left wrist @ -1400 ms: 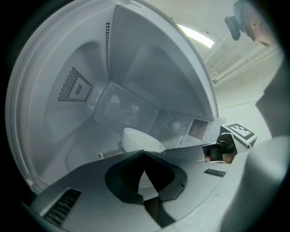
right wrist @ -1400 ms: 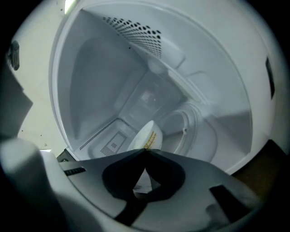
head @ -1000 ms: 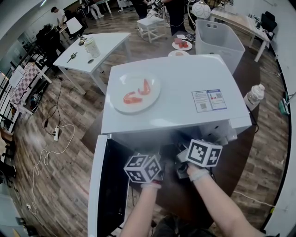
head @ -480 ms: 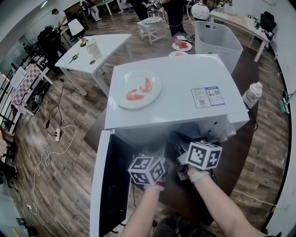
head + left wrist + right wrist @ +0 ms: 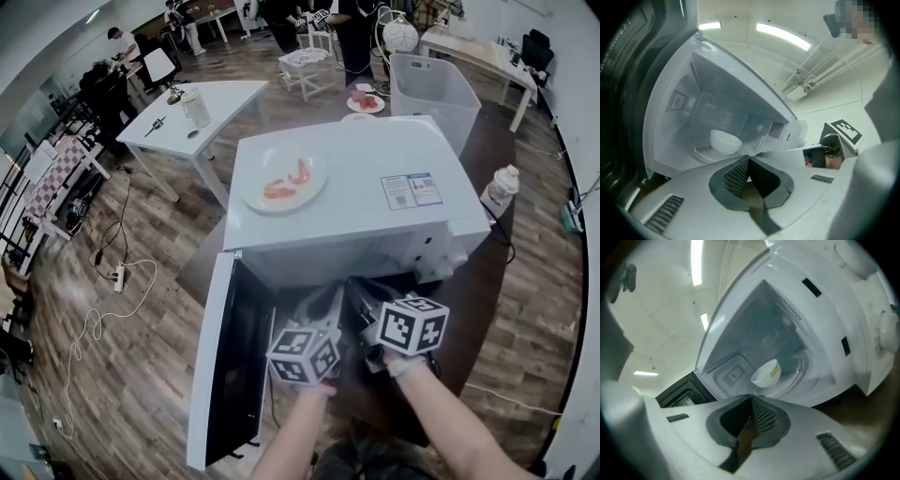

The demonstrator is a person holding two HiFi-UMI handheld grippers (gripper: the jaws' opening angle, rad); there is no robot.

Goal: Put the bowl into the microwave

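Observation:
A white bowl (image 5: pixel 725 140) stands upright on the turntable inside the open microwave (image 5: pixel 375 234), apart from both grippers. It shows again as the bowl (image 5: pixel 767 372) in the right gripper view. My left gripper (image 5: pixel 749 160) is shut with nothing between its pads, just outside the cavity mouth. My right gripper (image 5: pixel 751 401) is shut and empty too, beside the left one. In the head view the left gripper (image 5: pixel 322 309) and right gripper (image 5: pixel 364 314) sit side by side in front of the opening; the bowl is hidden there.
The microwave door (image 5: pixel 230 366) hangs open to the left of my left arm. A plate with shrimp (image 5: pixel 284 180) lies on the microwave's top. Behind stand a white bin (image 5: pixel 436 84), a bottle (image 5: pixel 497 192) and a white table (image 5: pixel 202 108).
Both grippers have drawn back out of the microwave toward me and risen slightly. The bowl stays behind on the turntable.

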